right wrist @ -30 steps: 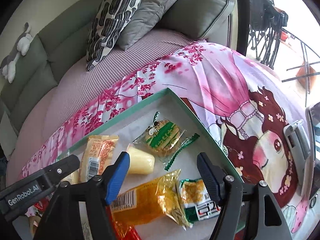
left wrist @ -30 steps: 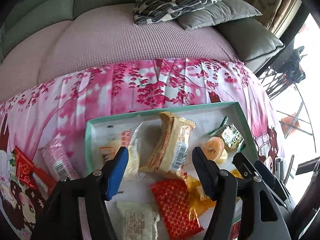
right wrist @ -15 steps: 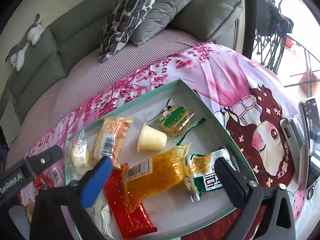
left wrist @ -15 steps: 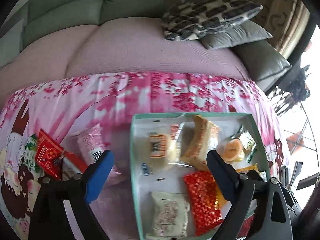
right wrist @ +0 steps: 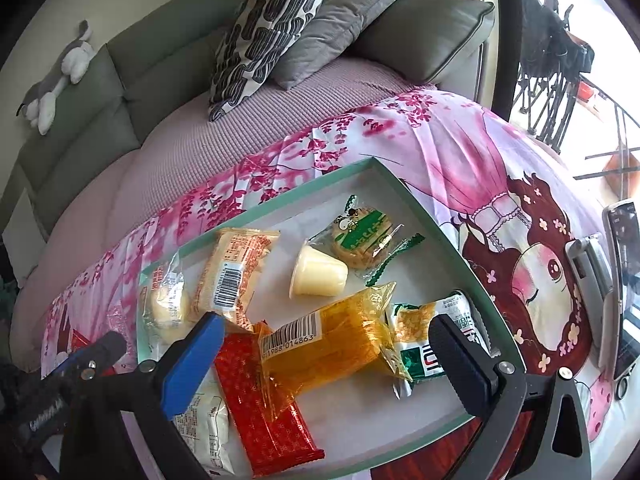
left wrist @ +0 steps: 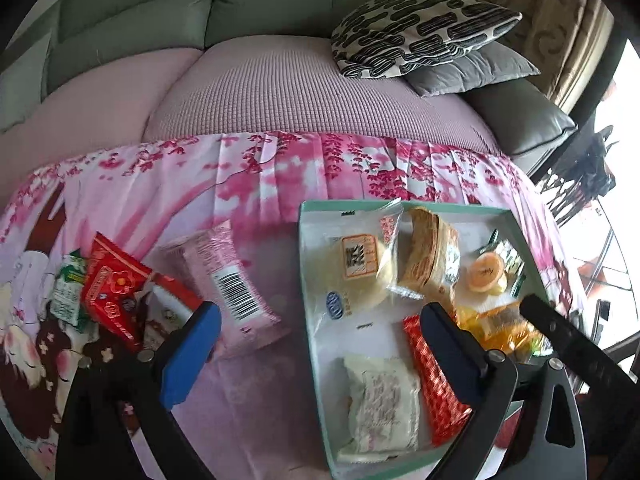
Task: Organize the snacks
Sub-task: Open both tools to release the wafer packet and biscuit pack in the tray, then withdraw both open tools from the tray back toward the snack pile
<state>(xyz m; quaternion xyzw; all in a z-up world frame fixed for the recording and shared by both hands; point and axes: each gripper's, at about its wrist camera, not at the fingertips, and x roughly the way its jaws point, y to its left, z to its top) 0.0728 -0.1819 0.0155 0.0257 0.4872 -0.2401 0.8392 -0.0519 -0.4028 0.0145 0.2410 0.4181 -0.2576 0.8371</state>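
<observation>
A green-rimmed white tray (left wrist: pixel 311 320) (right wrist: pixel 448 232) holds several wrapped snacks: a round bun (left wrist: pixel 360 268), a red bar (right wrist: pixel 260 408), an orange pack (right wrist: pixel 328 344), a jelly cup (right wrist: pixel 318 274) and a green cookie (right wrist: pixel 362 234). On the cloth left of the tray lie a pink pack (left wrist: pixel 224 280), a red pack (left wrist: pixel 112 284) and a green one (left wrist: pixel 68 288). My left gripper (left wrist: pixel 320 348) is open and empty above the tray's left rim. My right gripper (right wrist: pixel 324 360) is open and empty above the orange pack.
A pink flowered cloth (left wrist: pixel 248 176) covers the low table. A sofa (left wrist: pixel 256 92) with pillows (left wrist: pixel 416 32) stands behind it. A phone on a stand (right wrist: pixel 624 280) sits at the right. The right gripper's finger (left wrist: pixel 568 344) shows beside the tray.
Both grippers have drawn back and up from the tray and opened wider. The left one has swung left, bringing the loose packs on the cloth into view.
</observation>
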